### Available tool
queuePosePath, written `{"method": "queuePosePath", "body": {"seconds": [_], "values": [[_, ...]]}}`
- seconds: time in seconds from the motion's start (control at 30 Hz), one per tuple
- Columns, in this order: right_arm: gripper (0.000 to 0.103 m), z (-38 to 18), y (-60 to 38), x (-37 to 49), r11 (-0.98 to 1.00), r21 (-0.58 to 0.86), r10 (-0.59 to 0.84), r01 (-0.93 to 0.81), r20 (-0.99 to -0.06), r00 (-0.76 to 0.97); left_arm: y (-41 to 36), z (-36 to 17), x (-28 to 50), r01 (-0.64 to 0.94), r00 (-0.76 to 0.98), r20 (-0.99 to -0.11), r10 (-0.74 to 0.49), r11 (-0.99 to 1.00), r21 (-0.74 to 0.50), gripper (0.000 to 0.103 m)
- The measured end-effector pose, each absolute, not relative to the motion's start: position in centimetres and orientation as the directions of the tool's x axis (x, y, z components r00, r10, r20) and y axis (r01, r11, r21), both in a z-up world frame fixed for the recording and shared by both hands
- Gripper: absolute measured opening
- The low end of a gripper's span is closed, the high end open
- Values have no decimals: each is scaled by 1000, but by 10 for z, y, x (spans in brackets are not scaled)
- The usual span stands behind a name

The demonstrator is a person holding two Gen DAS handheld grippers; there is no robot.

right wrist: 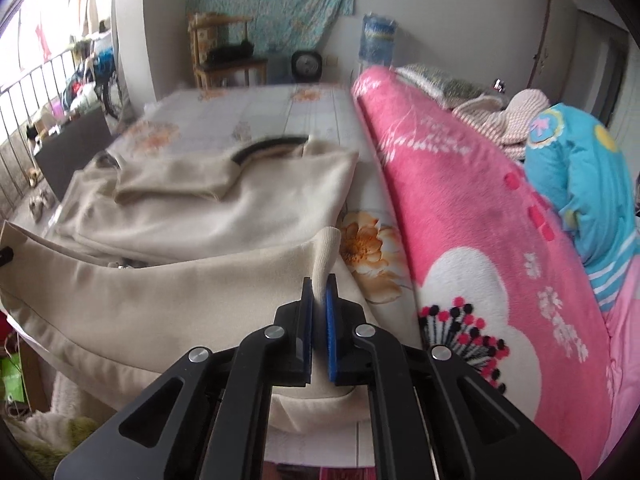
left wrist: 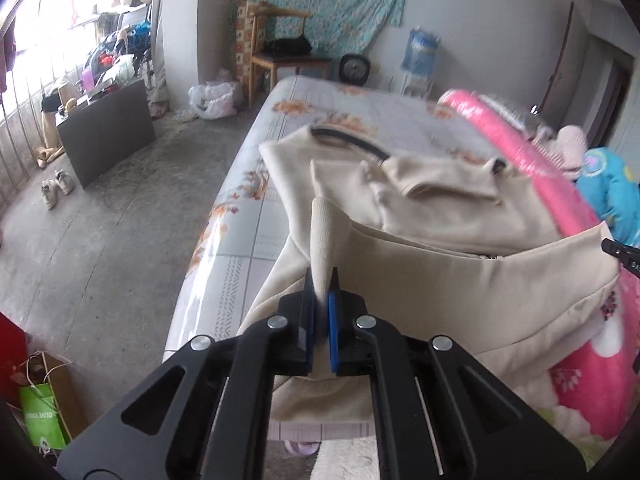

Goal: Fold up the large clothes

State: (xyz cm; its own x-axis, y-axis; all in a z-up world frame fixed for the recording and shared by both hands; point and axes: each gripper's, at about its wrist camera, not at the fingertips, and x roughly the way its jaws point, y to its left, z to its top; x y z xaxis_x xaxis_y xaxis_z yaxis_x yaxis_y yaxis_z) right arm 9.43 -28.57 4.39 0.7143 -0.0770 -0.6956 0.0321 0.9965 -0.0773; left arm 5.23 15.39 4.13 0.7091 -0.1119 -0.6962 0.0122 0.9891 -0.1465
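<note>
A large cream jacket (left wrist: 460,216) lies on the bed, its upper part with a black collar trim (left wrist: 348,140) folded at the far end. My left gripper (left wrist: 322,280) is shut on a ribbed cream hem corner (left wrist: 322,236) and holds it raised above the bed. My right gripper (right wrist: 320,288) is shut on the other ribbed hem corner (right wrist: 328,252). The jacket's near edge (right wrist: 160,300) stretches between them, lifted over the folded part (right wrist: 224,200). The right gripper's tip shows at the right edge of the left wrist view (left wrist: 622,250).
The bed (left wrist: 248,216) has a floral sheet. A pink flowered blanket (right wrist: 472,216) and blue clothing (right wrist: 580,184) are piled along its right side. To the left are the concrete floor (left wrist: 100,248), a dark cabinet (left wrist: 108,132), shoes (left wrist: 56,186) and paper bags (left wrist: 44,404). A wooden chair (left wrist: 280,52) stands beyond.
</note>
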Motion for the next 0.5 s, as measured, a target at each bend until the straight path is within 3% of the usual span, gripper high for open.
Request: {"method": "queuePosePath", "body": {"seconds": [0.27,0.4,0.5], "values": [[5,106,-287,106,998,-61,-49,18,-555,831,163,115,61,76,815,-550,-181,975,-209,4],[5,124,-292,163,998,-67,-17,-20,-513,858,167,134,113,89,837,-519,-173,979,-182,4],[5,122,-298,224,999,-25,29,-49,-522,852,174,133,171,73,823,-545,-162,981,-181,4]]}}
